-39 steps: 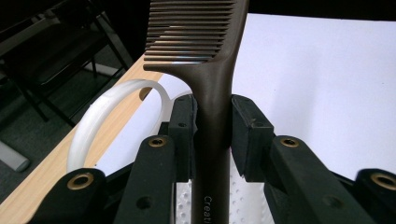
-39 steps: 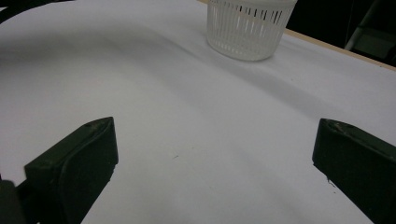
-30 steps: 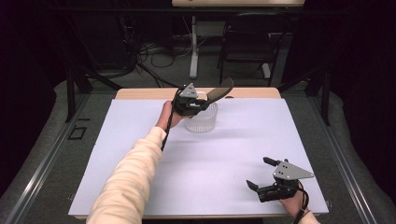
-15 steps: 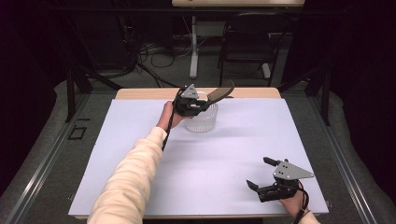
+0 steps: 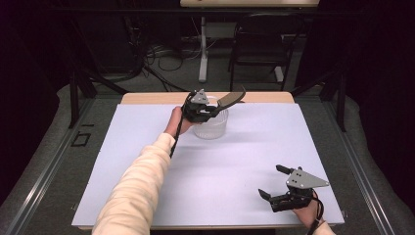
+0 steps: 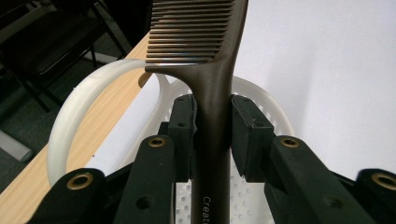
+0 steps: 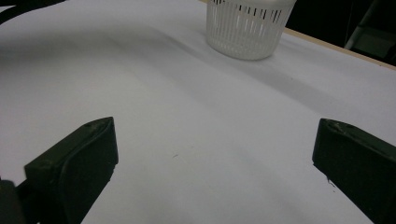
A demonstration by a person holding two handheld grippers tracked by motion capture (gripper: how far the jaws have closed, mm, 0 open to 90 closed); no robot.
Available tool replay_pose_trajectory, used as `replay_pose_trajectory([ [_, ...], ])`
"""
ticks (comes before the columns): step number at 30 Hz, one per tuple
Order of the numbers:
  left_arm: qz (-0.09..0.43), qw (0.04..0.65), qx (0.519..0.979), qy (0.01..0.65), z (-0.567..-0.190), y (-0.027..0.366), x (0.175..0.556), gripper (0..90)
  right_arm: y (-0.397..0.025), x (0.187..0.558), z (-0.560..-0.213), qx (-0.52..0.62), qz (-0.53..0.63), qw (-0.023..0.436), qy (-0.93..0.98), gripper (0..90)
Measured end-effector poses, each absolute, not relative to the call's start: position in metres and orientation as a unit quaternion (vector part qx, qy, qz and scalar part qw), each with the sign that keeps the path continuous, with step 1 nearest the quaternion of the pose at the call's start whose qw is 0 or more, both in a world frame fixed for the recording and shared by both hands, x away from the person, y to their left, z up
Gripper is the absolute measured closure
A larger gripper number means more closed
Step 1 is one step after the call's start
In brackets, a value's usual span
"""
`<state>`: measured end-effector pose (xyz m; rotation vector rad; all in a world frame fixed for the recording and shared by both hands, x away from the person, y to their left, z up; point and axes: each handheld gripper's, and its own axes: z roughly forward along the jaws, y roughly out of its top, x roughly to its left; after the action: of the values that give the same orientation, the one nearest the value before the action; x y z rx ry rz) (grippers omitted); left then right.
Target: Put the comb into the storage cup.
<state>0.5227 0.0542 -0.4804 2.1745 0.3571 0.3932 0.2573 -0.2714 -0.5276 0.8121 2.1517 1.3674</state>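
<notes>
Nothing much has shifted since the earlier frames — we see the left gripper (image 5: 208, 111) at the same spot in the upper middle of the high view, and the right gripper (image 5: 275, 187) parked at the lower right as before.

We have the left gripper clenched on a dark brown comb (image 6: 211, 88), its pads pinching the handle just below where the teeth begin. The comb hangs over the white slotted basket (image 5: 211, 128), teeth end jutting toward the upper right past the rim. In the left gripper view the basket's floor (image 6: 247, 205) lies right behind the handle. The right gripper's jaws stand wide apart with nothing between them, resting low over the white table cover (image 5: 147, 196), well apart from the basket.

What could go wrong, by our reckoning: the comb is long and the basket small and light, so a release at this slant may leave it leaning on the rim — it could slide out or tip the basket over. With no second grip steadying the basket, a nudge from the handle might push it toward the far wooden edge (image 5: 147, 98).

On the handle we read pale lettering, "Crea" — the rest is cut off at the bottom of the frame.
</notes>
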Motion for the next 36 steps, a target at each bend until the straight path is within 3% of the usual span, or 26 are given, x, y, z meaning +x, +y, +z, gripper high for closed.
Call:
replay_pose_trajectory([
  [6, 0.161, 0.434, 0.874, 0.146, -0.481, 0.054, 0.523, 69.9, -0.271, 0.257, -0.528, 0.296, 0.498, 0.230, 0.782, 0.0],
  [16, 0.159, 0.435, 0.874, 0.150, -0.479, 0.057, 0.521, 51.6, -0.272, 0.257, -0.528, 0.296, 0.497, 0.231, 0.782, 0.0],
  [27, 0.141, 0.436, 0.872, 0.172, -0.465, 0.066, 0.516, 23.4, -0.271, 0.257, -0.528, 0.297, 0.497, 0.231, 0.782, 0.0],
  [36, 0.137, 0.431, 0.874, 0.177, -0.452, 0.076, 0.507, 13.2, -0.271, 0.258, -0.528, 0.296, 0.497, 0.230, 0.783, 0.0],
])
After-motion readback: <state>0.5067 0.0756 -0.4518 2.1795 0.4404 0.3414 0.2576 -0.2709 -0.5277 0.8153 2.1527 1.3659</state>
